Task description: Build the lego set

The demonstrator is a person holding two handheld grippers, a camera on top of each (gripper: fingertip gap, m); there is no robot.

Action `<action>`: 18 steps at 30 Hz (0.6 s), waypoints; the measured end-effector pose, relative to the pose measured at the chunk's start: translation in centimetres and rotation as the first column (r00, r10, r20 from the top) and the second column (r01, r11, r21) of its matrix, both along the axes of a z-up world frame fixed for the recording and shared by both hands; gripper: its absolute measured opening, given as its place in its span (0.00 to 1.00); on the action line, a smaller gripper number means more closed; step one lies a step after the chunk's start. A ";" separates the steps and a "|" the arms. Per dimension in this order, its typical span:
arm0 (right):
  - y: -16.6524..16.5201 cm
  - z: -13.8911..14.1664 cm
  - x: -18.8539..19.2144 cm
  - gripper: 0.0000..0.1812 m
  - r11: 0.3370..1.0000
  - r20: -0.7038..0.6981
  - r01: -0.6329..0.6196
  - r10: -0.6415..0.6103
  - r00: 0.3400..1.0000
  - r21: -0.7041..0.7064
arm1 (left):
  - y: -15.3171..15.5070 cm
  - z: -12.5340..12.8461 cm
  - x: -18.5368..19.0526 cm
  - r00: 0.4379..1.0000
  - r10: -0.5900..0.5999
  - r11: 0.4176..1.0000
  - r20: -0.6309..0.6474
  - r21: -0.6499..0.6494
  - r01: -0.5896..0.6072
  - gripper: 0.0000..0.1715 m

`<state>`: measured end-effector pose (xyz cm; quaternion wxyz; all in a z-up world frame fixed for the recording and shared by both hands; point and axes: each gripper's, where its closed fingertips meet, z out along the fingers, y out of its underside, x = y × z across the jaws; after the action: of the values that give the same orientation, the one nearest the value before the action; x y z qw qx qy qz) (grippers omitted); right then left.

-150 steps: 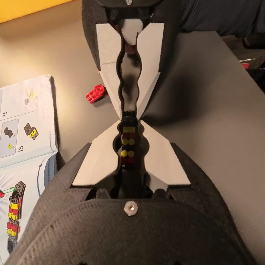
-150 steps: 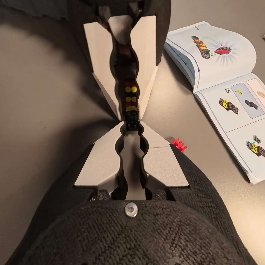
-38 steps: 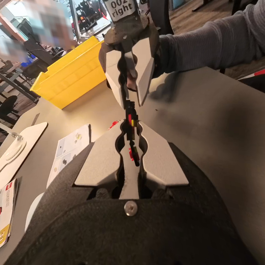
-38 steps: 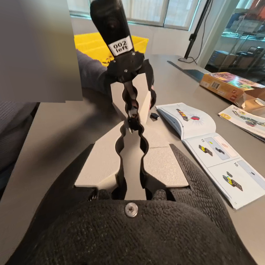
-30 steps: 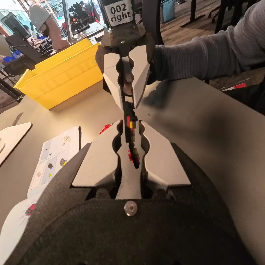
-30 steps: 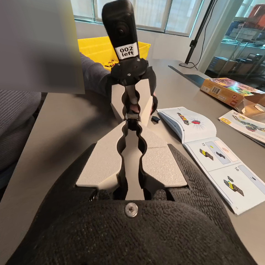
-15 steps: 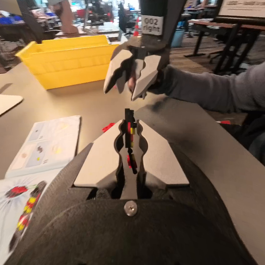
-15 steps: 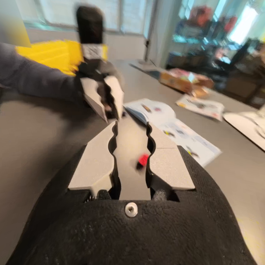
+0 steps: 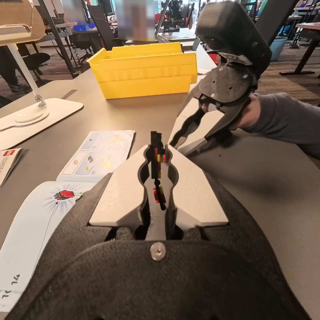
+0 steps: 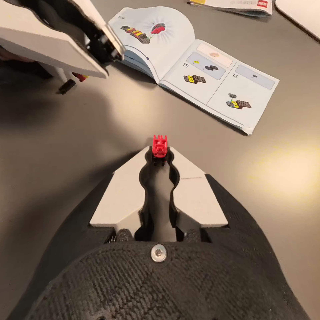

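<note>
Instruction booklet (image 10: pixel 181 57): open on the grey table (image 10: pixel 86 121), toward its far side
Left gripper (image 9: pixel 156 149): clamped on the black, red and yellow lego strip (image 9: pixel 155 162), held on edge between the tips
Lego strip: light and stiff, but jointed midway (may flop); hold near the black end
Red lego piece (image 10: pixel 159 147): on the table, sitting between the tips of the right gripper (image 10: pixel 159 151)
Right gripper: closing state unclear; small hard piece, best pinched on its flat sides
</note>
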<state>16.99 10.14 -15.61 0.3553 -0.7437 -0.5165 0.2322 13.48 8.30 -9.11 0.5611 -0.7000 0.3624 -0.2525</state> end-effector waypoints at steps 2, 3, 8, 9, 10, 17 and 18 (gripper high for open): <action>0.2 0.2 0.0 0.08 0.996 0.039 -0.026 0.022 0.999 0.087 | 0.0 -0.1 0.0 1.000 -0.005 1.000 0.003 -0.021 0.005 0.08; 0.5 0.6 0.0 0.08 0.982 0.065 -0.049 0.038 0.997 0.181 | 0.0 -0.2 0.0 1.000 -0.009 0.999 0.006 -0.041 0.009 0.08; 0.5 6.0 -1.1 0.08 0.517 0.209 -0.239 0.117 0.971 0.822 | -1.6 -1.9 1.1 0.989 -0.138 0.920 0.060 -0.362 0.150 0.09; 0.1 6.4 -1.3 0.08 0.379 0.257 -0.282 0.117 0.959 0.881 | -2.2 -2.6 1.3 0.982 -0.166 0.875 0.086 -0.446 0.187 0.09; -0.2 6.5 -1.3 0.08 0.259 0.312 -0.327 0.098 0.945 0.909 | -2.7 -2.8 1.6 0.974 -0.180 0.829 0.136 -0.512 0.225 0.09; -1.8 5.5 -0.6 0.08 -0.293 0.565 -0.540 0.000 0.825 0.789 | -3.6 -3.4 1.8 0.913 -0.085 0.552 0.400 -0.743 0.377 0.08; -1.8 5.2 -0.4 0.08 -0.309 0.595 -0.566 0.001 0.804 0.764 | -3.6 -3.5 1.7 0.911 -0.075 0.536 0.406 -0.754 0.380 0.08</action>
<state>16.61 8.36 -10.38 0.6157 -0.0538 -0.7208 -0.3137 15.14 4.75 -12.61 0.1849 -0.7731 0.1949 -0.5746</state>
